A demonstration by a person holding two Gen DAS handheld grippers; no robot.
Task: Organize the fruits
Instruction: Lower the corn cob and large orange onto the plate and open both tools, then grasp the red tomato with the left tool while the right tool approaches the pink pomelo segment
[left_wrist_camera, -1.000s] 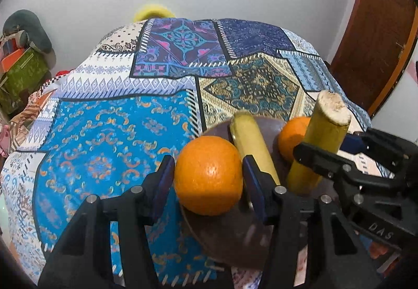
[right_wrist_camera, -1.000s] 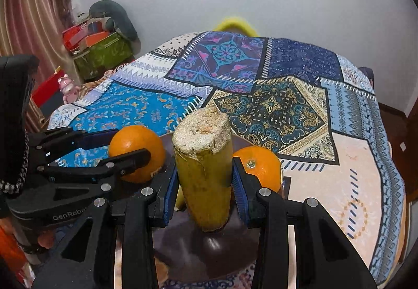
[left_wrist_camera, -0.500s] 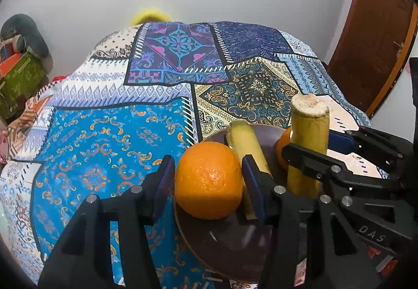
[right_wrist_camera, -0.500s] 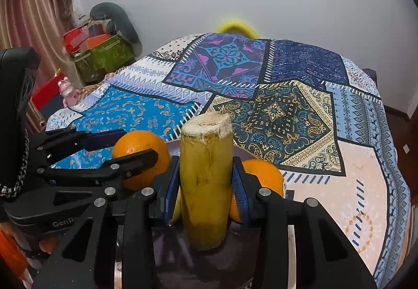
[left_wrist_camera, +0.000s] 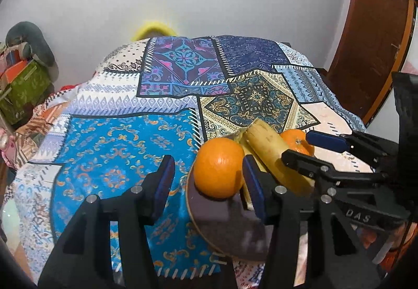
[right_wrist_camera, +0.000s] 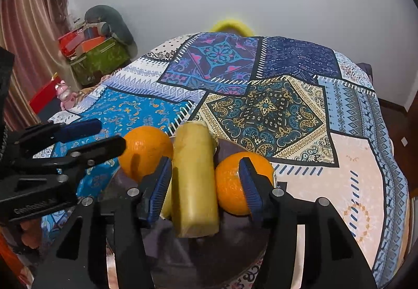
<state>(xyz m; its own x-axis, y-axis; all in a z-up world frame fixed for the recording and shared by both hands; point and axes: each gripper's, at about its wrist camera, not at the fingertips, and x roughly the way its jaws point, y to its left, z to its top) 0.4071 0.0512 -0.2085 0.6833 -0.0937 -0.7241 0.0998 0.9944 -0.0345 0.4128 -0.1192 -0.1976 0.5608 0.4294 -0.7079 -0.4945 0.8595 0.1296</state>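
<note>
- Right wrist view: the right gripper point(right_wrist_camera: 206, 180) is being held with its jaws spread, and nothing is being pinched; the banana piece point(right_wrist_camera: 194, 179) is lying between them on the dark plate point(right_wrist_camera: 235, 236), touching or nearly touching the left pad and well clear of the right one.
- Just past the right pad, a second orange point(right_wrist_camera: 235, 184) is resting on the plate against the banana piece.
- Left wrist view: the left gripper point(left_wrist_camera: 209, 176) is likewise being held spread; the orange point(left_wrist_camera: 219, 167) is sitting close against its right pad, with a clear gap to the left pad, at the plate's near-left rim.
- Beyond both grippers, the patterned cloth point(left_wrist_camera: 117, 153) is lying bare of fruit.
- The step in hand is judged to be the release of fruit onto the plate, with both pieces apparently set down.
- The next move is judged to call for both grippers being drawn straight back, so that the orange at the rim is not being nudged off.
</note>
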